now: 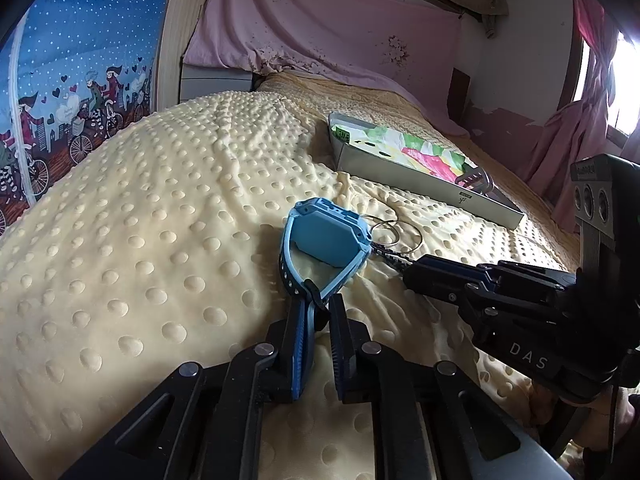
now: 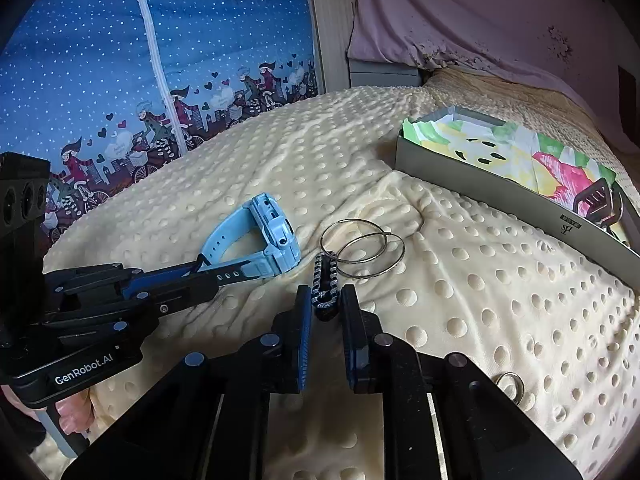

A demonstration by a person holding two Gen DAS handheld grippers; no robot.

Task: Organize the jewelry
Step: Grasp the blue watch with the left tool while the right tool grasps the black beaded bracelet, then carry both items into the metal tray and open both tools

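Left gripper clamped on the strap of a light blue smartwatch, fingers narrowed to the width of the looped band, watch body resting on the cream dotted blanket just beyond the tips. Right gripper closed narrowly on a black-and-white braided cord, the cord's far end meeting two thin metal hoops lying overlapped on the blanket just beside the watch. Seen from the left wrist, right gripper's fingertips pointing at the watch body, hoops directly behind it. Farther back on the bed, a long grey cardboard box lined with flower-printed paper, a dark clip-like item at its near end, too small to identify. Small metal ring on the blanket beside the right gripper's body. Blue starry cartoon-print fabric along the bed's left side, pink drape over the headboard. Fingers of a hand visible under the left gripper's handle.
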